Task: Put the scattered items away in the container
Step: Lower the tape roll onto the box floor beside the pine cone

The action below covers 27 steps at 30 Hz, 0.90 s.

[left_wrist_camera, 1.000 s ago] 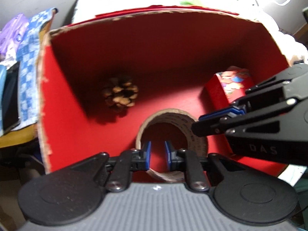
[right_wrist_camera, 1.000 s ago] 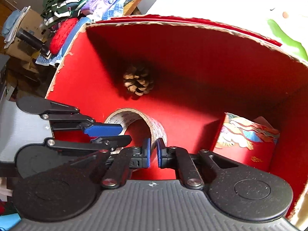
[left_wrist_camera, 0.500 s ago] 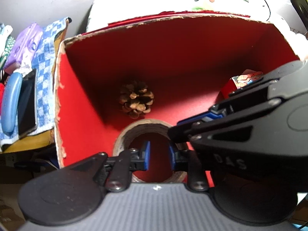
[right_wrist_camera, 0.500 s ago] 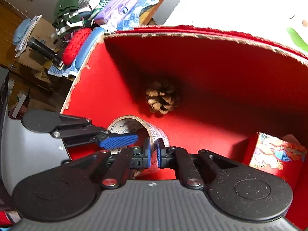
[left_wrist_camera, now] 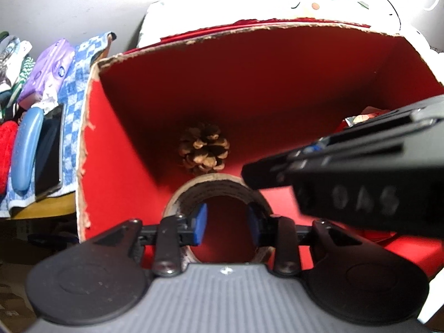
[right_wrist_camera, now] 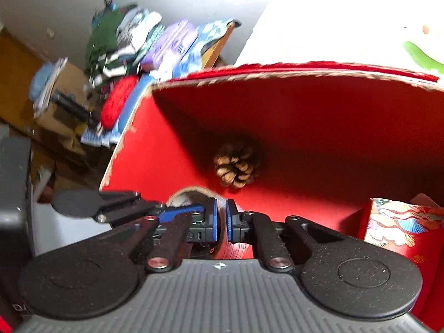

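A red cardboard box (left_wrist_camera: 91, 138) (right_wrist_camera: 155, 144) holds a pine cone (left_wrist_camera: 204, 149) (right_wrist_camera: 236, 166) at its back and a patterned red packet (right_wrist_camera: 399, 227) (left_wrist_camera: 358, 118) on the right. A nearly used-up tape roll (left_wrist_camera: 213, 183) (right_wrist_camera: 188, 194) stands on edge near the front. My right gripper (right_wrist_camera: 222, 219) (left_wrist_camera: 247, 173) is shut on the roll's wall at its right rim. My left gripper (left_wrist_camera: 227, 222) (right_wrist_camera: 180, 211) is open. Its blue pads stand apart in front of the roll's hole, and I cannot tell whether they touch the roll.
Left of the box, a shelf carries a blue checked cloth (left_wrist_camera: 72, 83), a purple pack (left_wrist_camera: 50, 72), a dark phone (left_wrist_camera: 50, 149), a red knitted thing (right_wrist_camera: 116, 105) and folded clothes (right_wrist_camera: 119, 41). A bright white surface (right_wrist_camera: 319, 27) lies behind the box.
My left gripper's jaws have parted from shut to open at the tape roll. Both views have tipped upward, showing more beyond the box. The right gripper has swung further across the left view.
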Available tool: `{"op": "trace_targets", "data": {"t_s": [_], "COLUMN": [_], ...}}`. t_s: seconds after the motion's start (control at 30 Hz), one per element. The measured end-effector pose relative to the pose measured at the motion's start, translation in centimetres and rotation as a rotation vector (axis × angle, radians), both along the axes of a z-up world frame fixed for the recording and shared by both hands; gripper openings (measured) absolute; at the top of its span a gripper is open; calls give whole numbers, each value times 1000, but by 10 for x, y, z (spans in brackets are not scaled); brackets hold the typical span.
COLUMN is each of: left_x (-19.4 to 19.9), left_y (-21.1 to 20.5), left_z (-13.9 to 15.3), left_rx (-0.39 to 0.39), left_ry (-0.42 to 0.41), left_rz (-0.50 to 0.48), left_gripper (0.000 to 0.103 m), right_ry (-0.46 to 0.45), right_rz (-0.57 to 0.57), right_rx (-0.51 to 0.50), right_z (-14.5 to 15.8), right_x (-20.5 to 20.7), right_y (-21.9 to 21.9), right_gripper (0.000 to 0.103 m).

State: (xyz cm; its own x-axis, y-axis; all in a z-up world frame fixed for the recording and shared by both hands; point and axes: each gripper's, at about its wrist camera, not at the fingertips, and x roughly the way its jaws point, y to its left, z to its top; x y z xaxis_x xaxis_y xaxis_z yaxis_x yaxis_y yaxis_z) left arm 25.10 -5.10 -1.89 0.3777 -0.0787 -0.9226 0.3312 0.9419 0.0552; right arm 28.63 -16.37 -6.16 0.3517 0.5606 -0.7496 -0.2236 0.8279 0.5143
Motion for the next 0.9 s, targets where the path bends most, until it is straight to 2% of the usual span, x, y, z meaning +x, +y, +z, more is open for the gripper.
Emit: {"op": "trace_targets", "data": {"t_s": [0.07,0.17,0.33,0.57,0.9], "left_x": [-1,-2,-2,-2,-1], "left_y": [-2,-3,-3,-3,-2], "left_z": [-1,-3,-3,-3,-7], "left_rx": [15,23,10,5,10], "left_ry": [-7,-4,6,8,10], "left_rz": [1,6,10,12,12], "left_gripper": [35,35,33,32,32], "right_ry": [12,88,141,86,86], "right_rz": [-49,-85,7,79,64], "right_rx": [9,0,-64,-134,-115], "right_z": [-1,-7,-9,-6,-7], "right_x": [0,5,12,9,7], "right_y": [-6,-7,8,22,21], "right_gripper": [7,7,7,3,3]}}
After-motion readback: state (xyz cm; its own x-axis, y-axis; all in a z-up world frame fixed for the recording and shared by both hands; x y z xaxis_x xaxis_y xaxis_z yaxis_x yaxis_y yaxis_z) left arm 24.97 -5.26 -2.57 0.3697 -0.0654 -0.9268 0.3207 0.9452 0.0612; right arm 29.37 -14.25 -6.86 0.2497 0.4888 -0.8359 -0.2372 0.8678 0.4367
